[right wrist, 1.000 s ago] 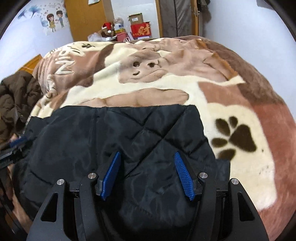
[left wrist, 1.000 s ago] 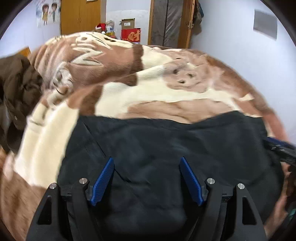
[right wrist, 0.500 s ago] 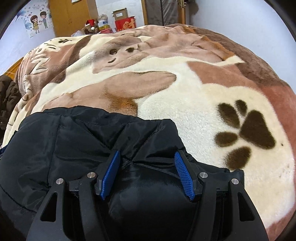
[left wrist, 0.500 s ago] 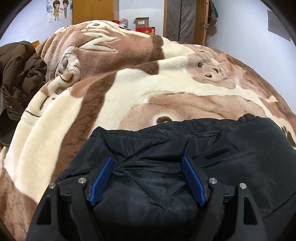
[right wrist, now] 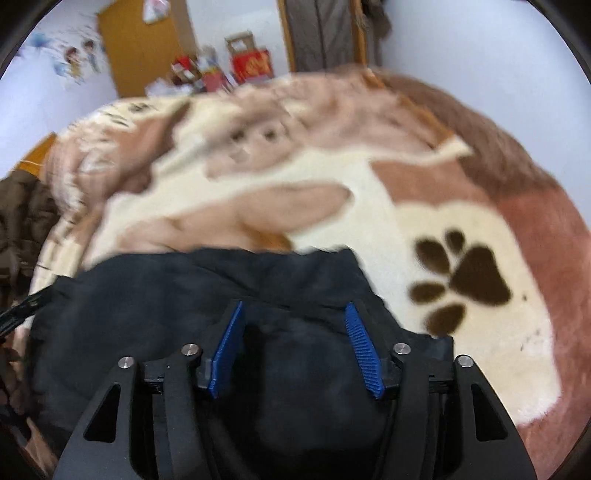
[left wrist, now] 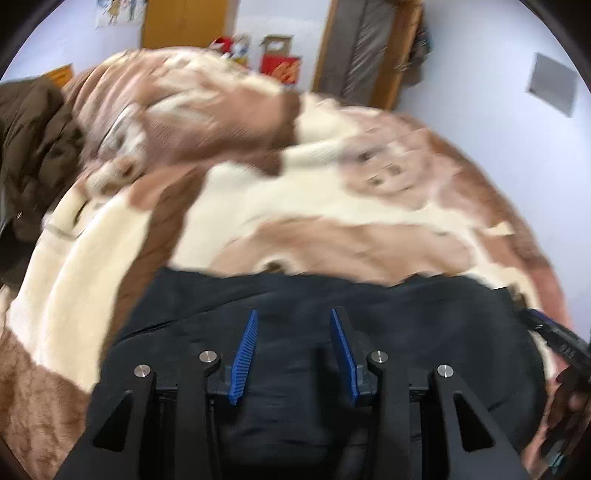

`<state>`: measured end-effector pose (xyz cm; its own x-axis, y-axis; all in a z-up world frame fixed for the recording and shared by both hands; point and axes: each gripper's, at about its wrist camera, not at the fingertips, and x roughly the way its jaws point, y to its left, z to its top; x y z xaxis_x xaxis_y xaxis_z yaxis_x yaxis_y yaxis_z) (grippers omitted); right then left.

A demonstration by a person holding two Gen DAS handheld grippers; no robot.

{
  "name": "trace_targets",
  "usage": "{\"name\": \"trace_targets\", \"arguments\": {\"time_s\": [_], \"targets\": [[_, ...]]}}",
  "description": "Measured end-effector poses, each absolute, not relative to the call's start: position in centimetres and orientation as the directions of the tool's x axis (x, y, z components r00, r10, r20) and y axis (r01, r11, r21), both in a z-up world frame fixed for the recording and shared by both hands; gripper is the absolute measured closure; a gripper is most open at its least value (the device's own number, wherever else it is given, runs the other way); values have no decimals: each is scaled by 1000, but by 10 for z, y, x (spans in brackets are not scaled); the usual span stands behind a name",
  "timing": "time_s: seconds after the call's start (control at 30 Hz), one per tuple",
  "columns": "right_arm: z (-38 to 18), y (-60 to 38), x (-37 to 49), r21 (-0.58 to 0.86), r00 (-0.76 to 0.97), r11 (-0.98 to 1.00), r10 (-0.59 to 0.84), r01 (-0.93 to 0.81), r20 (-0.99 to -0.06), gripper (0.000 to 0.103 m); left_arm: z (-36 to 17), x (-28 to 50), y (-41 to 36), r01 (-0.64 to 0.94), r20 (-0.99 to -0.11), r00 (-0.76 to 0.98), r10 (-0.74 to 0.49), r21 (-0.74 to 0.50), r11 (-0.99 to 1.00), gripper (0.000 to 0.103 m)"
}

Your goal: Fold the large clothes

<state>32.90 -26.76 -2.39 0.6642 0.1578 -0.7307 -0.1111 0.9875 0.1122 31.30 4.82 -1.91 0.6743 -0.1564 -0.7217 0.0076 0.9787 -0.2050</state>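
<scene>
A black quilted jacket (left wrist: 424, 332) lies folded on a brown and cream blanket (left wrist: 258, 206) on a bed. My left gripper (left wrist: 293, 317) hangs over the jacket's left part with its blue pads apart and nothing between them. My right gripper (right wrist: 295, 310) hangs over the jacket (right wrist: 147, 314) near its right edge, pads apart and empty. The tip of the right gripper shows at the right edge of the left wrist view (left wrist: 554, 336). Both views are blurred by motion.
A dark brown coat (left wrist: 33, 155) lies heaped at the bed's left side. Beyond the bed stand red boxes (left wrist: 280, 62), a wooden wardrobe (left wrist: 181, 22) and a door frame (left wrist: 391, 44). The blanket's paw print (right wrist: 461, 277) lies right of the jacket.
Both grippers have pulled back and up from the jacket's far edge. The left pads stand closer together than before. The folded jacket lies flatter.
</scene>
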Motion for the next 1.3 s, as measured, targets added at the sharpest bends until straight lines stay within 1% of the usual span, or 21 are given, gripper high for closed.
{"name": "trace_targets", "arguments": {"time_s": [0.07, 0.13, 0.17, 0.23, 0.3, 0.33, 0.4, 0.57, 0.8, 1.03, 1.3], "targets": [[-21, -249, 323, 126, 668, 977, 212, -175, -713, 53, -11, 308, 23, 74, -693, 694, -197, -203, 976, 78], [-27, -234, 326, 125, 643, 970, 234, -211, -729, 53, -13, 310, 0, 125, -689, 687, -233, -204, 971, 79], [-33, -227, 331, 121, 626, 968, 235, -219, -744, 53, -17, 313, -7, 134, -690, 682, -242, -208, 969, 82], [-51, -221, 341, 120, 603, 969, 229, -216, -764, 53, -37, 325, -23, 145, -728, 635, -260, -218, 965, 89], [-69, -223, 351, 105, 591, 974, 205, -200, -780, 54, -62, 336, -31, 136, -762, 606, -230, -186, 973, 91], [-75, -226, 354, 115, 583, 974, 209, -194, -785, 54, -71, 340, -30, 122, -770, 595, -231, -197, 973, 93], [-87, -228, 359, 111, 575, 976, 202, -190, -793, 54, -82, 343, -29, 106, -775, 583, -244, -225, 969, 93], [-101, -224, 358, 76, 591, 979, 174, -187, -787, 54, -97, 347, -37, 108, -781, 583, -223, -197, 974, 94], [-105, -226, 357, 86, 598, 978, 183, -187, -780, 54, -105, 346, -37, 111, -773, 594, -223, -196, 974, 95], [-111, -227, 358, 93, 608, 978, 190, -188, -771, 54, -111, 348, -41, 112, -770, 606, -201, -168, 979, 95], [-112, -228, 358, 94, 619, 978, 192, -188, -762, 54, -114, 349, -40, 113, -759, 617, -208, -176, 978, 96]]}}
